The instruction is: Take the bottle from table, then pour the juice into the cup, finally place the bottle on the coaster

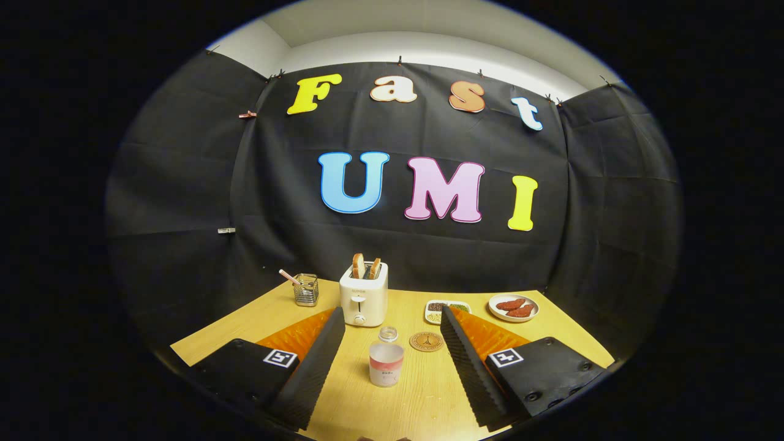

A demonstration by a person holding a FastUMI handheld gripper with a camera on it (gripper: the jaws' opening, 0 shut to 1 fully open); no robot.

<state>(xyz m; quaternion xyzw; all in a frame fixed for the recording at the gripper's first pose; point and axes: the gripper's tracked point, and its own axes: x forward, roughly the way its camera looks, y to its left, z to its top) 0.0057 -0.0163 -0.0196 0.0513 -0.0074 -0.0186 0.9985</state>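
- The claw (387,343) hangs over the light wooden tabletop (422,398) with its two ribbed fingers (315,361) spread wide apart, pressing on nothing.
- A small translucent frosted bottle with a pink band low on its body (386,364) stands upright on the tabletop between the fingers, touching neither, a little nearer the left one.
- Just beyond the bottle stands a small clear glass cup (388,334), upright, close to the bottle but apart from it.
- To the right of the bottle and slightly beyond it lies a round brown coaster with a dark pattern (426,341), flat on the wood and bare, just inside the right finger.
- Well beyond the bottle, behind the cup, stands a white two-slot toaster (364,299) with two browned slices of toast (365,267) poking upright from its top.
- Beyond the bottle and to its left, past the toaster, is a wire-mesh metal holder (305,290) with a pink-tipped stick leaning out of it.
- Beyond the coaster sits a white divided dish of small grains (446,310); further right is a round white plate (513,307) with reddish-brown pieces of food.
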